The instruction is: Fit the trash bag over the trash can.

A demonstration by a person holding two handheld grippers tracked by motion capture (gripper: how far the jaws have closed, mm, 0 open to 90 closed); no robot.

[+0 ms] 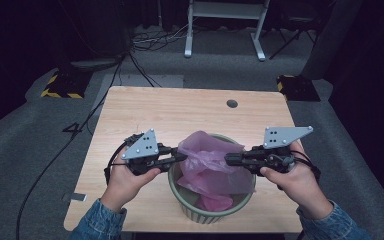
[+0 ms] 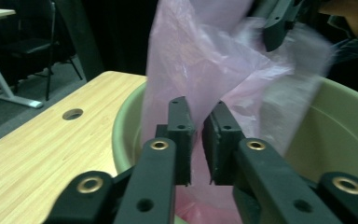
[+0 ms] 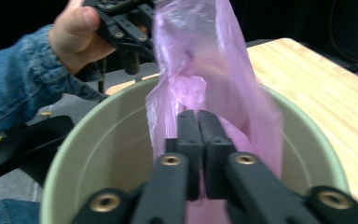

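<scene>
High view shows a pale green bin (image 1: pixel 205 212) at the near edge of the wooden table (image 1: pixel 180 107), with a pink plastic bag (image 1: pixel 207 160) standing up out of its mouth between 2 hand-held grippers. The left gripper (image 1: pixel 182 157) meets the bag's left edge and the right gripper (image 1: pixel 227 159) its right edge, each at about rim height.

Left gripper view has the jaws a narrow gap apart with a fold of the film running up between them; they look nearly closed on it, though whether the film is truly pinched I cannot tell. Right gripper view shows the jaws pressed flat together with the bag (image 3: pixel 205 70) rising from between them, so that side is gripped.

The film is thin, light and limp. It should crumple and stretch easily, may slip from smooth pads, and could tear if dragged over the rim. The best hold is probably on the doubled top hem at 2 opposite points, pulling apart gently to spread the mouth over the bin.
</scene>
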